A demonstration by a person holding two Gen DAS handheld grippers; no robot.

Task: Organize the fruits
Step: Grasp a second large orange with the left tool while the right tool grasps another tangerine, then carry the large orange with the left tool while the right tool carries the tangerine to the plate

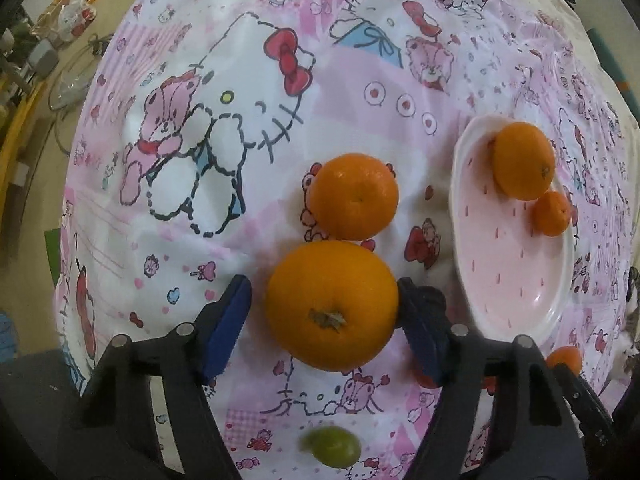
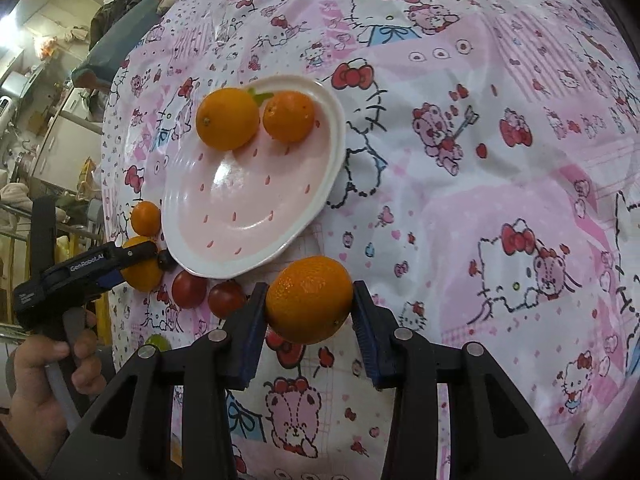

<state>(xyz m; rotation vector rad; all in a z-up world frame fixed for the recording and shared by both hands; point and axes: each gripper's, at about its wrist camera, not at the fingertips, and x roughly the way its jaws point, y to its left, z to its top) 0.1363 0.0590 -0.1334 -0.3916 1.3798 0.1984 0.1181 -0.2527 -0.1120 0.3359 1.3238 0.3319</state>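
Observation:
A pink plate (image 1: 508, 264) (image 2: 248, 196) lies on the patterned cloth and holds two oranges (image 1: 523, 160) (image 2: 227, 118), one large and one small (image 1: 551, 213) (image 2: 289, 117). My left gripper (image 1: 324, 312) is open around a large orange (image 1: 332, 305) on the cloth; its right pad touches the fruit and the left pad stands a little off. Another orange (image 1: 354, 196) sits just beyond it. My right gripper (image 2: 309, 304) is shut on an orange (image 2: 309, 299), near the plate's front edge. In the right wrist view the left gripper (image 2: 132, 264) straddles an orange (image 2: 141, 272) left of the plate.
Two cherry tomatoes (image 2: 189, 289) (image 2: 226, 298) lie by the plate's near rim. A small orange (image 2: 145, 218) lies left of the plate. A green grape (image 1: 331, 447) lies on the cloth between my left gripper's arms. The table edge and floor clutter (image 1: 60, 40) are at the left.

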